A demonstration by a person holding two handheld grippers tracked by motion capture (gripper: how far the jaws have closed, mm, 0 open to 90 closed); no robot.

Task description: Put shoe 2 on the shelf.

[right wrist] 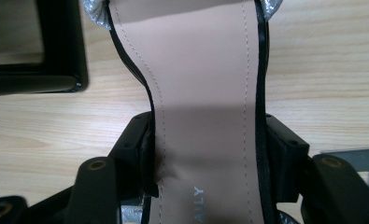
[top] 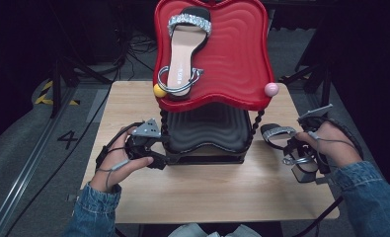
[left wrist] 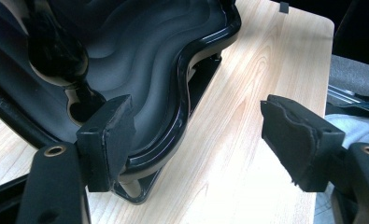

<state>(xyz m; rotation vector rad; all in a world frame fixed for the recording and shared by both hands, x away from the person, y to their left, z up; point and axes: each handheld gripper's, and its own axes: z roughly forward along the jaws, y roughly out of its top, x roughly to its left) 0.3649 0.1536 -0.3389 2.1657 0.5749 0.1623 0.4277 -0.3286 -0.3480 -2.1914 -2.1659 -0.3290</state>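
right tool (right wrist: 210,158) around glitter-strapped sandal (right wrist: 205,107), over pale woodgrain table (right wrist: 42,135)

A studio-like recording lab: dark surroundings, floor cables (top: 133,54), hazard tape (top: 47,94), stand legs (top: 59,84), numbered floor marking (top: 67,139).

"4" on floor (top: 66,138); "ally" on sandal insole (right wrist: 205,116).

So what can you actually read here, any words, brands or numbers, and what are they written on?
"4": painted on the floor left of the table.
"AILY": pale letters on the insole of the sandal held between the jaws of the right hand-held gripper; the word's start is cut off by the frame edge.
Dark print on the insole of the sandal on the red tray: too small and blurred to read.
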